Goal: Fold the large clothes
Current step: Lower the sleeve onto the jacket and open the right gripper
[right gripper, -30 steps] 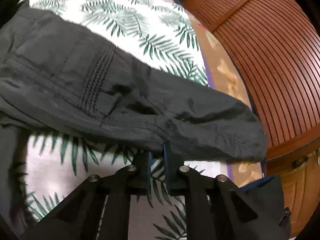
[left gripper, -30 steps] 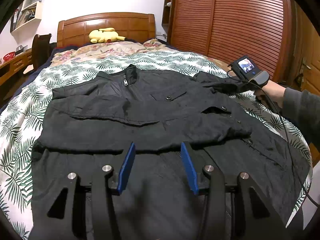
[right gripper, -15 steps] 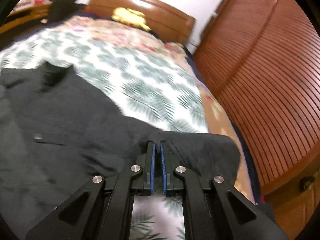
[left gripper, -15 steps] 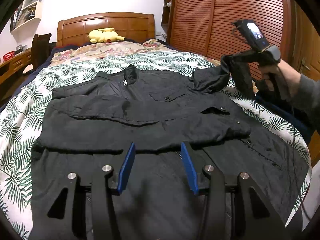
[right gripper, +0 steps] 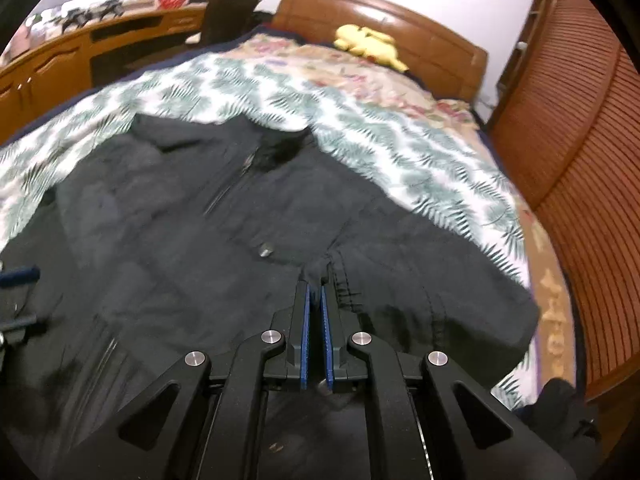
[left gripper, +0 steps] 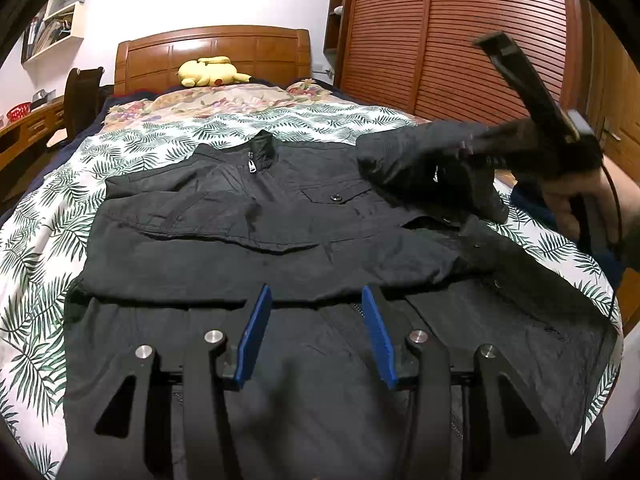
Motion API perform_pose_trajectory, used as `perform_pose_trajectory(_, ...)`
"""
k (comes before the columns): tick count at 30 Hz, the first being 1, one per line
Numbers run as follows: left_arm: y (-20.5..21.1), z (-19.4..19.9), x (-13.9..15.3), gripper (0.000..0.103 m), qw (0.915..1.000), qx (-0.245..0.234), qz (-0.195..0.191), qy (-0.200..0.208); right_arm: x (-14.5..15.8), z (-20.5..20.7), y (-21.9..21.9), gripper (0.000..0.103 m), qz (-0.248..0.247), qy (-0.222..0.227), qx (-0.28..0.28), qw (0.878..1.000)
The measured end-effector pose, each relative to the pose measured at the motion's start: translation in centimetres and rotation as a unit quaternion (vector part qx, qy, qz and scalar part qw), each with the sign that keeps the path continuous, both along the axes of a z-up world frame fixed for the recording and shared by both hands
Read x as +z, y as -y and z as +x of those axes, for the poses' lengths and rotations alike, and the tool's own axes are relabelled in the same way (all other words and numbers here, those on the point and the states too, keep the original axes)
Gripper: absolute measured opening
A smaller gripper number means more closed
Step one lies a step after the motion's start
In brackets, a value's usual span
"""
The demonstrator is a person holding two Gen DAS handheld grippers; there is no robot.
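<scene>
Our right tongs (right gripper: 315, 296) are pinched nearly closed on a bunched fold of the black jacket's sleeve (right gripper: 420, 280), the blue pads almost meeting with cloth caught at their tips. Seen from the left wrist, those same right tongs (left gripper: 466, 152) are raised above the bed, carrying the sleeve (left gripper: 424, 160) up and over the jacket's right chest, and our right hand (left gripper: 580, 200) grips the handle behind them; this part of the view is blurred. Our left tongs (left gripper: 316, 304) stand wide apart and hold nothing, hovering over the lower front of the jacket near its hem, their blue pads (left gripper: 252, 340) framing the zip line. The black jacket (left gripper: 280, 240) lies front-up and spread flat on the bed, collar (left gripper: 262, 148) pointing toward the headboard, zipper pull (left gripper: 252, 166) just below it, and a buttoned chest pocket (left gripper: 336, 194) to the right of the zip. The other sleeve (left gripper: 180, 216) is already folded across the chest. Beneath the jacket is a white bedspread with green palm leaves (left gripper: 48, 220), and farther up a floral quilt (left gripper: 224, 98). A yellow plush toy (left gripper: 208, 72) rests against the wooden headboard (left gripper: 212, 52). Slatted wooden wardrobe doors (left gripper: 460, 32) run along the right side of the bed, and a wooden table (right gripper: 80, 60) with a dark chair (left gripper: 82, 100) stands to the left.
</scene>
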State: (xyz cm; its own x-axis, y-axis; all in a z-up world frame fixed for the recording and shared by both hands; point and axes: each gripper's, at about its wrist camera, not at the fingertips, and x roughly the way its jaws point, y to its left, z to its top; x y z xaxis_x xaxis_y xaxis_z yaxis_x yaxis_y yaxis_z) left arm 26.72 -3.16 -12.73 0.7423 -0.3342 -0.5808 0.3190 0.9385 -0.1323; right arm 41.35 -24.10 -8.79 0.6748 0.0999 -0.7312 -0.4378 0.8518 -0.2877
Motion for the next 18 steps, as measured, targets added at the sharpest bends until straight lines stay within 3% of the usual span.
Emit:
perform_pose_trajectory(4,0.0,0.0,0.0,0.046,1.0000,0.000,0.000,0.000,-1.9,-1.4,0.2,0.003,0.003,-0.027,-0.003,1.000)
perform_pose_trajectory(9,-0.1,0.0,0.0,0.046,1.0000,0.000,0.000,0.000,-1.9,-3.3,1.3,0.009,0.023,-0.033,-0.018,0.999)
perform_pose_trajectory(11,-0.1,0.0,0.0,0.046,1.0000,0.000,0.000,0.000,-1.4,-3.9,1.7,0.028,0.025,-0.028,-0.022,0.999)
perform_pose_trajectory(14,-0.1,0.0,0.0,0.046,1.0000,0.000,0.000,-0.001,-0.4,-4.7,3.0,0.048,0.034,-0.012,-0.028,0.999)
perform_pose_trajectory(18,-0.1,-0.1,0.1,0.046,1.0000,0.000,0.000,-0.001,0.1,-4.5,5.1,0.056,0.030,0.000,-0.050,0.998)
